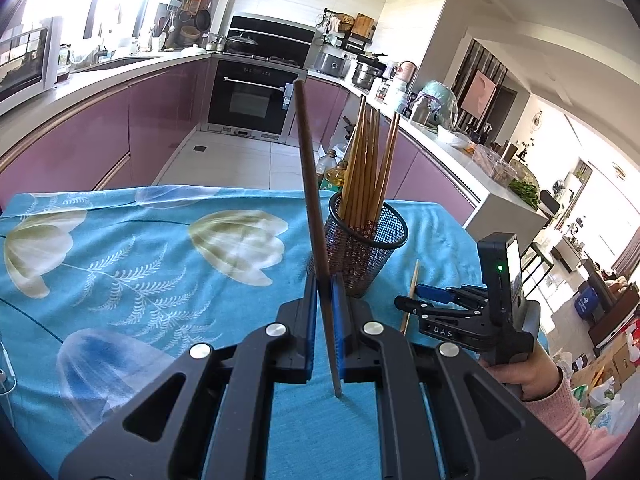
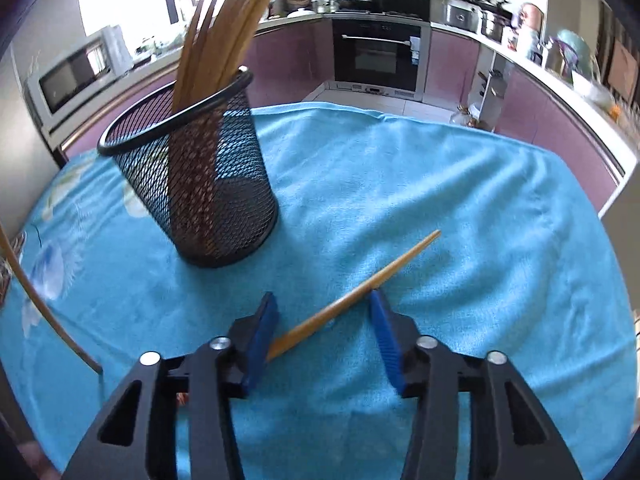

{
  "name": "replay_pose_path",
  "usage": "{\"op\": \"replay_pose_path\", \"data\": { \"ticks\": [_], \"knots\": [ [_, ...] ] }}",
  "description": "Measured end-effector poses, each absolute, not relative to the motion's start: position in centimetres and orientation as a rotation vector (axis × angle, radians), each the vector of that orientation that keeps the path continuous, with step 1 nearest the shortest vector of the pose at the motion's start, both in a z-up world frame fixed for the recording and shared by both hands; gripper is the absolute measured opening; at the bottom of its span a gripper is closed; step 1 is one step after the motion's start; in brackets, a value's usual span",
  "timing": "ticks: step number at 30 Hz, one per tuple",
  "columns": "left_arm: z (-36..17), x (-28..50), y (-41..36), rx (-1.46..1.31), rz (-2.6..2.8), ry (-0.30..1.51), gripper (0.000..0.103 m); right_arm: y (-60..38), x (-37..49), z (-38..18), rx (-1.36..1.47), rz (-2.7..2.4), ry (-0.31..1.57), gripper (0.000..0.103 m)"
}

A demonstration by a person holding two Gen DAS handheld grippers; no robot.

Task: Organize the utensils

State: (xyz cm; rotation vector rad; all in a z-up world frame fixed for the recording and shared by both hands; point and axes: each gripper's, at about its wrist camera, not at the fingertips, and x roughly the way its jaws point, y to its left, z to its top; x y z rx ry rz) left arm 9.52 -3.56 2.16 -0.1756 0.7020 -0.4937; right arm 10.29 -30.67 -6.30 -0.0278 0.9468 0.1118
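On the blue flowered cloth (image 2: 440,184), a black mesh holder (image 2: 192,168) is stood with a bundle of chopsticks (image 1: 366,164) already dropped inside. A dark chopstick (image 1: 314,216) is clamped upright in the left gripper (image 1: 323,300), whose jaws are pressed onto it just beside the holder. One loose chopstick (image 2: 352,300) is left lying on the cloth, near the holder's base; it is straddled at a slant by the right gripper (image 2: 324,320), whose jaws are set partly apart, and whether the pads press on it cannot be told. The pick-up of this last stick is judged to be in hand. A squarer alignment across the stick is called for next, then a firm close before lifting.
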Motion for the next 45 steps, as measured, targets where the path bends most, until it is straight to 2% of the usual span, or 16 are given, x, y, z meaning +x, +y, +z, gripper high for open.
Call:
{"op": "replay_pose_path", "data": {
  "ticks": [3, 7, 10, 12, 13, 17, 20, 22, 31, 40, 45],
  "knots": [
    [2.1, 9.8, -3.5, -0.179, -0.497, 0.706, 0.008, -32.0, 10.1, -6.0, 0.009, 0.156, 0.97, 0.022],
    [2.1, 9.9, -3.5, -0.179, -0.503, 0.708, 0.008, -33.2, 10.1, -5.6, 0.016, 0.174, 0.992, 0.018],
    [1.9, 10.1, -3.4, -0.179, -0.504, 0.714, 0.008, -33.2, 10.4, -5.4, -0.023, 0.19, 1.03, 0.021],
    [1.7, 10.6, -3.4, -0.182, -0.501, 0.719, 0.008, -32.7, 10.6, -5.6, -0.023, 0.221, 1.06, 0.039],
    [1.5, 11.0, -3.4, -0.183, -0.501, 0.724, 0.008, -32.5, 10.5, -5.6, -0.028, 0.232, 1.059, 0.043],
    [0.4, 13.2, -3.1, -0.209, -0.497, 0.775, 0.009, -30.9, 9.9, -5.9, -0.06, 0.246, 1.031, 0.042],
    [-0.5, 14.9, -3.0, -0.214, -0.503, 0.816, 0.01, -31.0, 9.3, -5.9, -0.041, 0.251, 1.025, 0.028],
    [-1.4, 16.0, -3.2, -0.214, -0.504, 0.853, 0.011, -31.3, 9.0, -5.8, -0.012, 0.274, 1.033, 0.024],
    [-7.2, 18.2, -4.7, -0.202, -0.485, 1.013, 0.008, -29.5, 6.7, -5.7, -0.066, 0.37, 1.047, 0.023],
    [-9.1, 15.4, -4.7, -0.154, -0.495, 1.052, 0.008, -29.5, 4.6, -5.2, -0.092, 0.415, 1.082, 0.02],
    [-8.6, 15.0, -5.1, -0.116, -0.475, 1.025, 0.009, -31.1, 6.0, -4.6, 0.01, 0.328, 1.033, 0.032]
  ]
}}
